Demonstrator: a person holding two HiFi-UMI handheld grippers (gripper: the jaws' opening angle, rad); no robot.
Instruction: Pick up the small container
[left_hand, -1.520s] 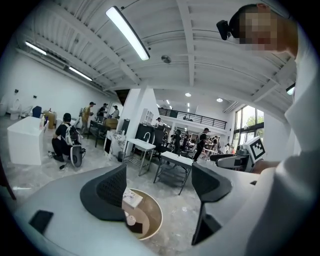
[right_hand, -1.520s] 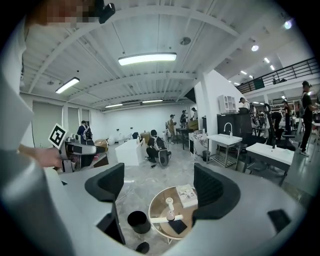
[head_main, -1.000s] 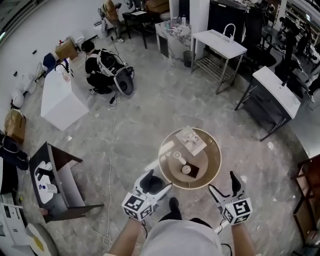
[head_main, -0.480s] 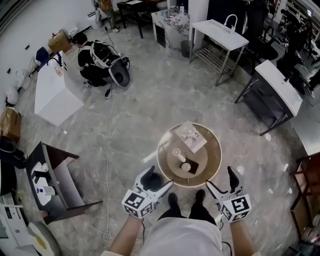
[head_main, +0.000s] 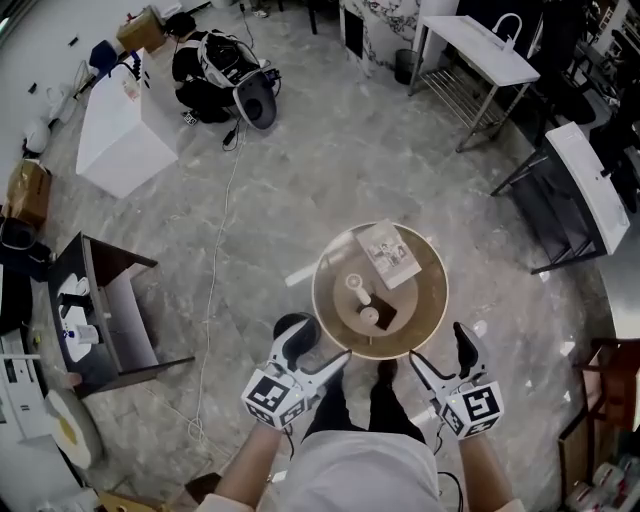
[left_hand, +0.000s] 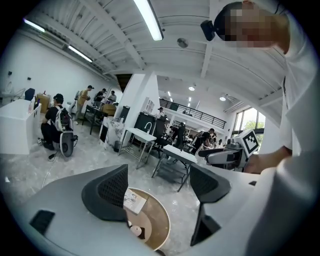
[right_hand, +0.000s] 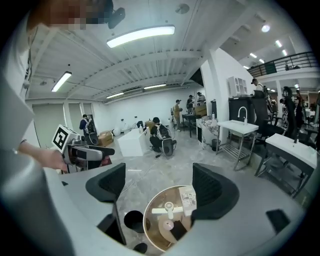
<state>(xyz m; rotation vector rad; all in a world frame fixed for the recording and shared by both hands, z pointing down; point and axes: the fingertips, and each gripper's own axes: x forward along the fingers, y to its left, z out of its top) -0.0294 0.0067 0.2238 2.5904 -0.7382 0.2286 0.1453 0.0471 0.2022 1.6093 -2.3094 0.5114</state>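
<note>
On a round, smooth wooden table (head_main: 425, 300), the small container (head_main: 370, 316), a pale pot with a round top, sits on a dark square mat (head_main: 387, 320) near the middle. Its detail is too small to make out. The left claw (head_main: 318, 345) and right claw (head_main: 440, 350) hover by the near rim, both wide open and empty.

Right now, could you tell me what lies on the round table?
A printed card, a white object, and the small container against a dark mat; anything beneath card or mat is hidden.
</note>
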